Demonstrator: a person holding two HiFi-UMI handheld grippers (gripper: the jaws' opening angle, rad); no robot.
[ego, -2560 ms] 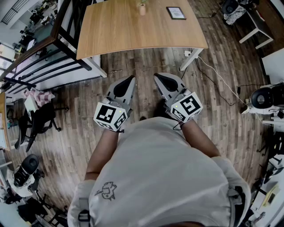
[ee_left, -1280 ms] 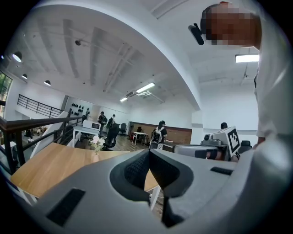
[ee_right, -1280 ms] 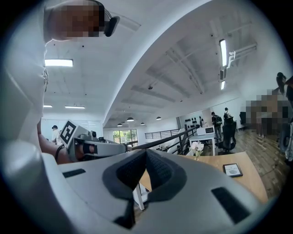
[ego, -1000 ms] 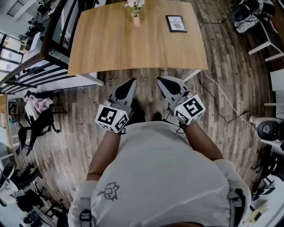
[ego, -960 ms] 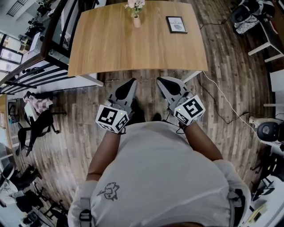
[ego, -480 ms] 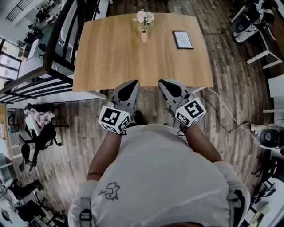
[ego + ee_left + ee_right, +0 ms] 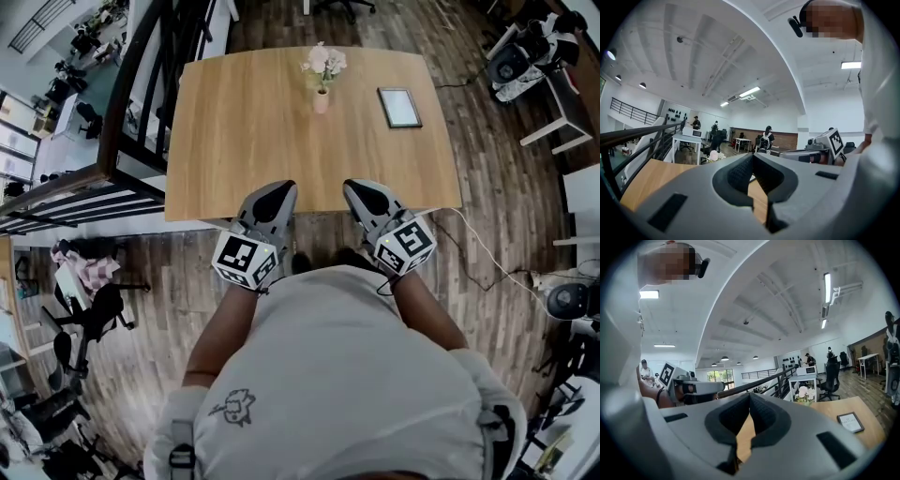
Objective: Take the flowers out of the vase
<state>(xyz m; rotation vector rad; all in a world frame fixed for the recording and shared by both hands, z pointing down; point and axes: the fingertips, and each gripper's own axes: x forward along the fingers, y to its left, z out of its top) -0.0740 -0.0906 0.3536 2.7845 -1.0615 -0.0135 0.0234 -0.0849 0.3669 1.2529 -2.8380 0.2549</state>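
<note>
you stand at a pale rectangular wooden table (image 7: 244,122) with a smooth, matt top, on a dark wood-plank floor (image 7: 497,178), grained. your left gripper (image 7: 279,187) and right gripper (image 7: 356,186) have matt grey plastic shells and ribbed dark pads (image 7: 740,172). your grey t-shirt (image 7: 337,375) is soft cloth.

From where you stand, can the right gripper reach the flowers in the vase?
Probably not yet: the right gripper is at the near edge of the table, flowers toward its far side. Nothing lies between.

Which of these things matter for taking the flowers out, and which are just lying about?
Part of the job: flowers, vase, left gripper, right gripper.
Lying about: picture frame, office chair, floor cable.
</note>
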